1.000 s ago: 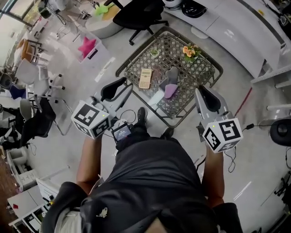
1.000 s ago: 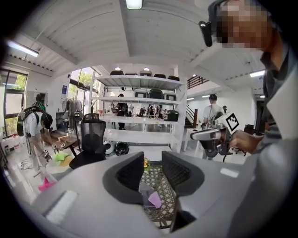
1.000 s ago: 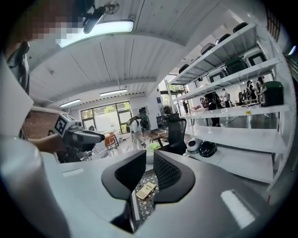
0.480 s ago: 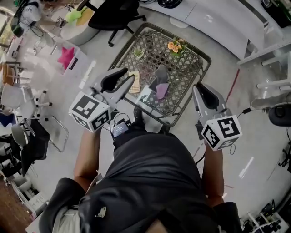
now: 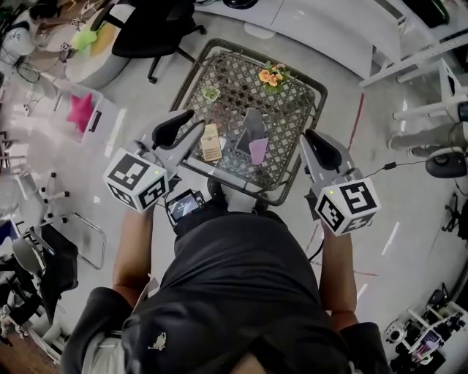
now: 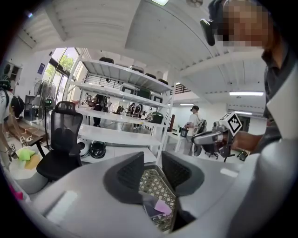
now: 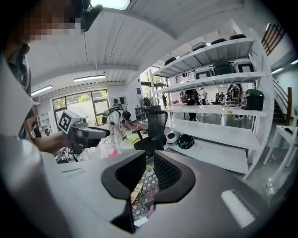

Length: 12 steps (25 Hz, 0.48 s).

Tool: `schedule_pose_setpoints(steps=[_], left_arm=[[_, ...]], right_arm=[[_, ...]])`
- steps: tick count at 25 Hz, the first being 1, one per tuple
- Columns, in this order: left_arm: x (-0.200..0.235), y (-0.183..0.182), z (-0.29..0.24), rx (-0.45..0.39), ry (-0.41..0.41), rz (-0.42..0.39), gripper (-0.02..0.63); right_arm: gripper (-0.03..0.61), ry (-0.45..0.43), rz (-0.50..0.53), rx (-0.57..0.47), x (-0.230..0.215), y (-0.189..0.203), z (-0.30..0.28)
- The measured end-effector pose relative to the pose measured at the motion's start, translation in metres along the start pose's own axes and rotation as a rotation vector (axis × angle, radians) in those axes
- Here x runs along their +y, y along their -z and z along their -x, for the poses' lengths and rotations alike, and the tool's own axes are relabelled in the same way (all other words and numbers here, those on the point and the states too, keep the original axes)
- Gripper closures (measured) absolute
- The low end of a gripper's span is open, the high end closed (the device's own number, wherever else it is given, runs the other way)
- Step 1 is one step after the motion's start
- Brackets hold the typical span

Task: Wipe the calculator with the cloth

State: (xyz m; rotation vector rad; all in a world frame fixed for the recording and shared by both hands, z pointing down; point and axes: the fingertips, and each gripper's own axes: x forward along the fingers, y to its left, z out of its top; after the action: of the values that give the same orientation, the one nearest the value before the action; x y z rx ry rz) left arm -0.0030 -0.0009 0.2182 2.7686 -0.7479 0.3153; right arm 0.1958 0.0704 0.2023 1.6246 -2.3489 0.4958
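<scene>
The tan calculator lies on the near left part of a metal lattice table. The cloth, grey with a purple end, lies just right of it. My left gripper hovers at the table's left edge, close beside the calculator, its jaws open with nothing between them. My right gripper hangs off the table's right edge, to the right of the cloth, with only a narrow gap between its empty jaws. The left gripper view shows the lattice and the cloth's purple end beyond the jaws. The calculator appears below the jaws in the right gripper view.
Orange flowers and a small green item sit at the table's far side. A white sheet lies near its front edge. A black office chair stands beyond the table, and white shelving runs behind it.
Both grippers have moved forward and lower toward the table. The left one now reaches the table's left edge beside the calculator. The table sits closer in view.
</scene>
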Motion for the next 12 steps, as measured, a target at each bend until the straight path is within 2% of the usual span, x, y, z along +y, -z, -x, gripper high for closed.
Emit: schedule_pose_setpoints(steps=[7,12], left_arm=[[0.044,0.018,0.008,0.017,0.054,0.023,0.434],[0.06,0.036,0.004,0.044,0.057,0.038,0.434]], right_arm=[[0.543,0.037,0.006,0.067,0.018,0.01,-0.04],[0.522,0.006,0.002,0.14,0.019,0.039,-0.071]])
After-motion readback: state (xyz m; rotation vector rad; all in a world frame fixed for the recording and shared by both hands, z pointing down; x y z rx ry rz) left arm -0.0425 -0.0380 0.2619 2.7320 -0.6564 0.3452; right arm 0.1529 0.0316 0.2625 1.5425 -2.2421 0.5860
